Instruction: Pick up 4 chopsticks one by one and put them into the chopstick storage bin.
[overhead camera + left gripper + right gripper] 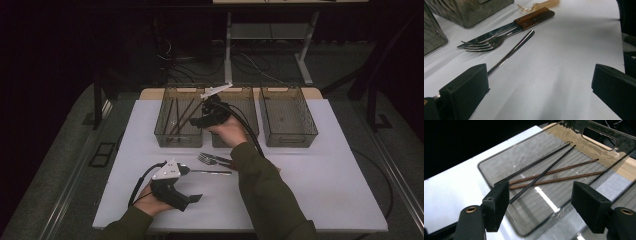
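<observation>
1. Your right gripper [207,117] hung over the left clear plastic bin [178,117], its jaws spread wide and holding nothing, probably because the chopsticks belonged there.
2. In that bin lay two thin black chopsticks [541,173] and two brown wooden chopsticks [556,176], all flat on the bottom and crossing each other.
3. Your left gripper [192,198] rested low near the front edge of the white table [325,175], jaws also spread and empty.
4. Just beside its left jaw lay a slim steel utensil handle [511,52], likely the next thing to pick.
5. Farther off, a steel fork [489,43] lay against a wooden-handled knife [524,21], which could hinder a clean grip.
6. The middle bin [250,112] and the right bin [288,117] stood beside the first.
</observation>
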